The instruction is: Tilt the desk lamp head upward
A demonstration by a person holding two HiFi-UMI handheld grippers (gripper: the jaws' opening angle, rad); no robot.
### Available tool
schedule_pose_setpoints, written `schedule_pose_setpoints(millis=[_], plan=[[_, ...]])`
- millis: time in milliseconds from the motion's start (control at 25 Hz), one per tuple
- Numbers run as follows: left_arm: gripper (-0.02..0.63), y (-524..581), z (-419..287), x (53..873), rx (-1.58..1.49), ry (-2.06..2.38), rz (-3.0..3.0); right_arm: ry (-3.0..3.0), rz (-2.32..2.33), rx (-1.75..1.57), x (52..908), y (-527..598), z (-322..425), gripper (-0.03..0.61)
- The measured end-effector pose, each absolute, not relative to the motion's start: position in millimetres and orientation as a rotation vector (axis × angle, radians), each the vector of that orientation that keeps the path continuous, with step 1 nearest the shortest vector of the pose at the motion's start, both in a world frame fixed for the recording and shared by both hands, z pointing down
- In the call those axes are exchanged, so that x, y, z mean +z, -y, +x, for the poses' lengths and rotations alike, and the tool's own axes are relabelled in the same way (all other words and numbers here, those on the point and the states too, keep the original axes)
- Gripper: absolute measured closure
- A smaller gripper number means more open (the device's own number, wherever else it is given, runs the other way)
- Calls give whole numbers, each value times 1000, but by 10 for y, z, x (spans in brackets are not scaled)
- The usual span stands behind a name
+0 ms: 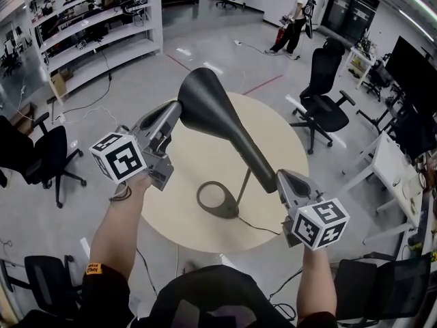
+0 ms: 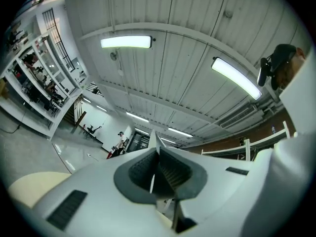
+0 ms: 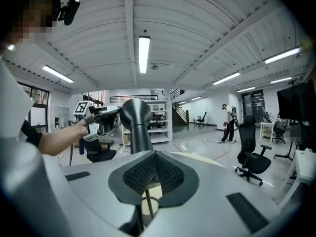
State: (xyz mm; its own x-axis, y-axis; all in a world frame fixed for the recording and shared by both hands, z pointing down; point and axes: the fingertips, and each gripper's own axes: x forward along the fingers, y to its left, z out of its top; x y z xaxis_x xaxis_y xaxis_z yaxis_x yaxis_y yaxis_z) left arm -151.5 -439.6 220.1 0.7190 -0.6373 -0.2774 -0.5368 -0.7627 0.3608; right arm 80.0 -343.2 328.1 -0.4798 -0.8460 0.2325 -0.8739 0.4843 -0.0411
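A dark grey desk lamp stands on the round beige table (image 1: 184, 176). Its cone-shaped head (image 1: 205, 101) points up and away from me, and its long neck (image 1: 249, 152) slopes down to the right. A thin stem (image 1: 243, 195) joins it to the ring base (image 1: 218, 200). My right gripper (image 1: 280, 176) is shut on the lower end of the neck. In the right gripper view the neck (image 3: 140, 137) rises from the jaws to the head (image 3: 136, 112). My left gripper (image 1: 176, 109) is shut, its tips at the left side of the head. The left gripper view shows no lamp.
A black cable (image 1: 263, 227) runs from the base toward the table's near edge. Black office chairs (image 1: 324, 94) (image 1: 41, 156) stand around the table. White shelving (image 1: 95, 33) lines the far left, and a person (image 1: 295, 19) stands far back.
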Motion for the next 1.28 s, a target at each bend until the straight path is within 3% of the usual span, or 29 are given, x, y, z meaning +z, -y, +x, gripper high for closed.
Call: schedule_pose_setpoints(millis=[520, 1280], plan=[[546, 4079, -1133, 1637, -556, 905, 2877, 2375, 1567, 125, 3583, 3470, 802, 565], [546, 3936, -1026, 1585, -573, 1035, 2949, 2302, 1577, 28, 3730, 3500, 886, 563]])
